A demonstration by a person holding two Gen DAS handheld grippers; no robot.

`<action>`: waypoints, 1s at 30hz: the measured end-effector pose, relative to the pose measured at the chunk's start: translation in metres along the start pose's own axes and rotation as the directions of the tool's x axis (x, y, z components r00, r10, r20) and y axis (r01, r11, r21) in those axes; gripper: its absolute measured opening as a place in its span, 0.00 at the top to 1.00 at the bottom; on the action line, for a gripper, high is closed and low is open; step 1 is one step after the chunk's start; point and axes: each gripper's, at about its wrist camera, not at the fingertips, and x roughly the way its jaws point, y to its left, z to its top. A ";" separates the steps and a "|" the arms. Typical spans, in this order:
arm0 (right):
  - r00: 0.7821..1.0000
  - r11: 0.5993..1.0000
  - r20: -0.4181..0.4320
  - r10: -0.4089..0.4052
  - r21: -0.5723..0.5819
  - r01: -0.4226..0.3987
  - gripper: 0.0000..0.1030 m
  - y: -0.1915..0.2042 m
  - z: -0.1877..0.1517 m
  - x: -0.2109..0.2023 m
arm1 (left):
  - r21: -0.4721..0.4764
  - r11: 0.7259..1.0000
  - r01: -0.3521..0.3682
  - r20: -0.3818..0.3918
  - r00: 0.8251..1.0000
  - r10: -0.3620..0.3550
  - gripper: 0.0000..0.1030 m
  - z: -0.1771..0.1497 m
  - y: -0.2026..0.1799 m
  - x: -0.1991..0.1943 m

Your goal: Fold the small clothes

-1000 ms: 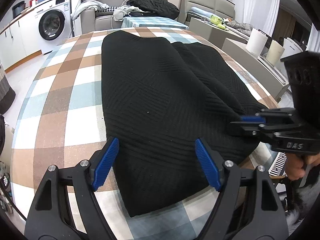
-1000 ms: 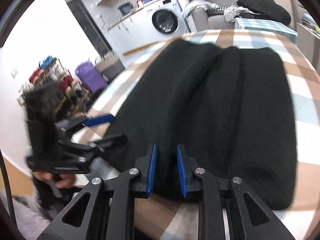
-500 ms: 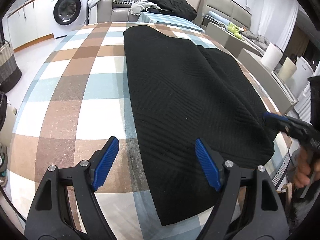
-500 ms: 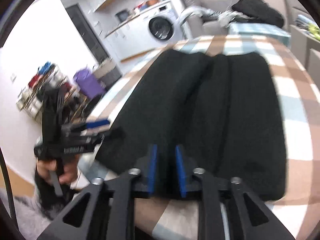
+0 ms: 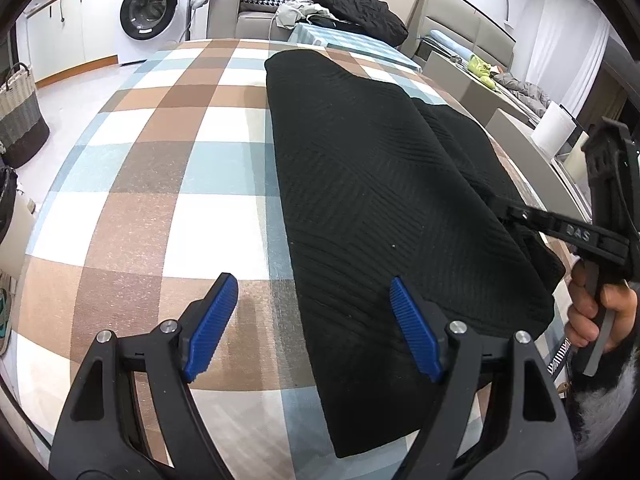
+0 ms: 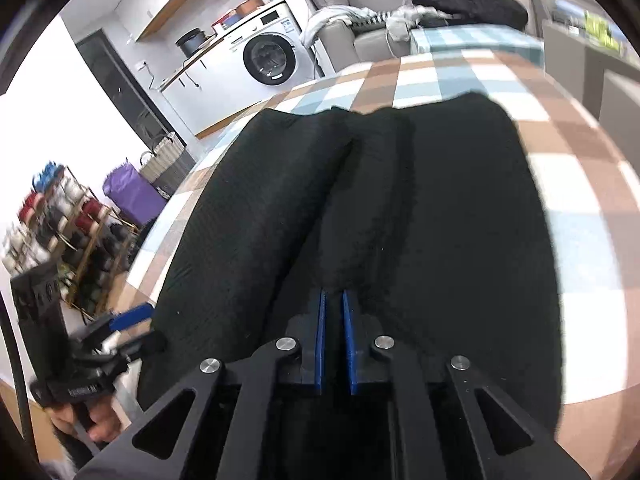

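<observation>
Black ribbed knit garment (image 5: 384, 208), folded lengthwise, lies on the desk (image 5: 160, 184) under a brown, blue and white checked cloth, on the desk's right half in the left wrist view.

Left hand-held gripper (image 5: 316, 322): blue pads spread wide, nothing between them. One pad hangs over bare cloth, the other over the garment's near left edge.

Right hand-held gripper (image 6: 333, 336): jaws closing, blue pads down to a narrow slit at the garment's near hem; black knit bunches just ahead of the tips. Right wrist view blurred, so whether fabric is pinched cannot be told.

Left wrist view alone shows the right hand-held gripper from the side, tips at the garment's right edge, with a hand (image 5: 600, 312) on its handle. Right wrist view alone shows the central lengthwise crease and the left hand-held gripper at far left.
</observation>
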 end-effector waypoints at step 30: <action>0.994 0.997 0.100 -0.037 -0.068 0.044 0.96 0.016 0.003 -0.010 | -0.007 1.000 -0.016 0.005 1.000 0.016 0.26 0.001 0.003 0.002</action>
